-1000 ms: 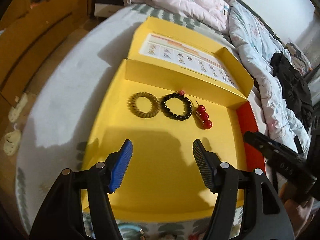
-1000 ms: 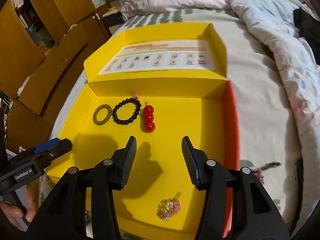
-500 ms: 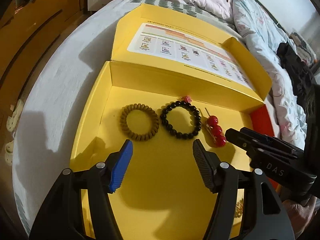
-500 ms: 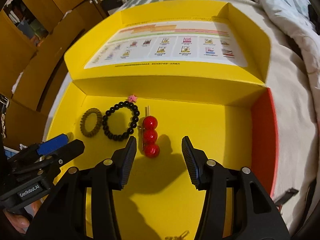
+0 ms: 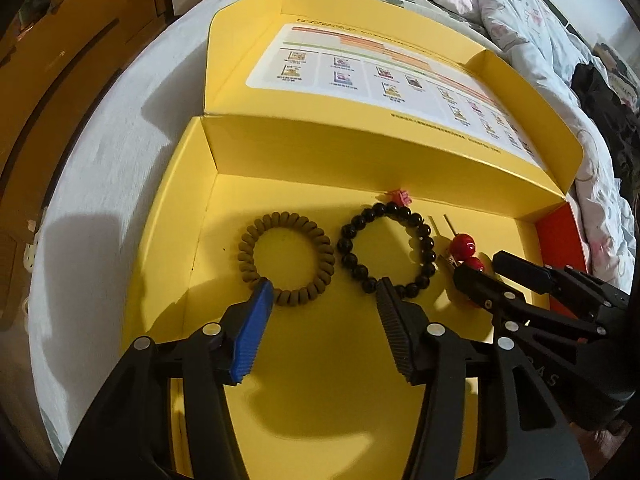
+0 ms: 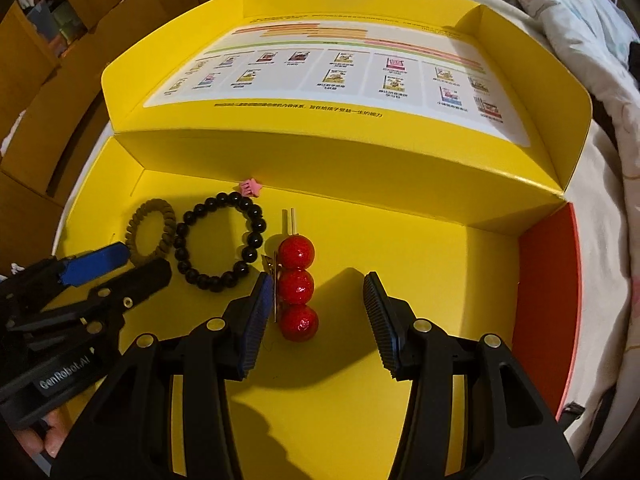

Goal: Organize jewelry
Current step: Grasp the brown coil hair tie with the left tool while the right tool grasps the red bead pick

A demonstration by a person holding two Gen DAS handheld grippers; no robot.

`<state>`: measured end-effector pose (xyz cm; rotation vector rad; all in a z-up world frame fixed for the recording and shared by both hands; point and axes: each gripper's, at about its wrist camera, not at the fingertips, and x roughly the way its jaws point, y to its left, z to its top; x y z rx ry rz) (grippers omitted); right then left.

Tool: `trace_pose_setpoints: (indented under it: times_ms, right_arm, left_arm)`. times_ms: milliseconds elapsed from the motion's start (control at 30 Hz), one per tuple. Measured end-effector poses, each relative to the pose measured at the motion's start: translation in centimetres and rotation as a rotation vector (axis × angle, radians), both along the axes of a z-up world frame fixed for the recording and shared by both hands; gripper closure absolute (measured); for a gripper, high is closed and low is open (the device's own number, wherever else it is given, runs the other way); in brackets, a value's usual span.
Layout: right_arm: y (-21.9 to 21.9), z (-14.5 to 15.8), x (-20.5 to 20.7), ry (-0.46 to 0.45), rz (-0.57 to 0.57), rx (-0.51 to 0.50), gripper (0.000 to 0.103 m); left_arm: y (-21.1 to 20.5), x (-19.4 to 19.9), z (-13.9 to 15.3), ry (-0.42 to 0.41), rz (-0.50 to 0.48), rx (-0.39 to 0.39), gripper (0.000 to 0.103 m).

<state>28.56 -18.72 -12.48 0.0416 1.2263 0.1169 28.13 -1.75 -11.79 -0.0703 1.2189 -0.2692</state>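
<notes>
A yellow box [image 5: 320,392] [image 6: 460,264] lies open on the bed. In it lie an olive spiral hair tie [image 5: 286,257] [image 6: 151,233], a black bead bracelet [image 5: 386,252] [image 6: 221,241] with a pink charm, and a hair clip with three red balls [image 6: 297,288] [image 5: 464,249]. My left gripper [image 5: 323,292] is open, its blue finger over the hair tie's near rim, its black finger at the bracelet's near rim. My right gripper [image 6: 316,288] is open around the red-ball clip, its left finger touching the clip's metal side.
The box lid [image 6: 332,80] with a printed sheet stands open behind. The box's right wall [image 6: 548,304] is red. Rumpled bedding [image 5: 540,32] lies to the right, wooden cabinets [image 6: 44,52] to the left. Each gripper shows in the other's view.
Both grippers have moved forward into the box toward the jewelry. The left now reaches the hair tie and bracelet, and the right now straddles the red-ball clip.
</notes>
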Motion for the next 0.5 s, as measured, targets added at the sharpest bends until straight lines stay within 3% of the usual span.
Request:
trace_pose_setpoints:
  times_ms: [500]
  right_arm:
    - [0.2, 0.0, 0.3, -0.017, 0.006, -0.022, 0.052]
  left_arm:
    - [-1.3, 1.5, 0.6, -0.052, -0.032, 0.036, 0.053]
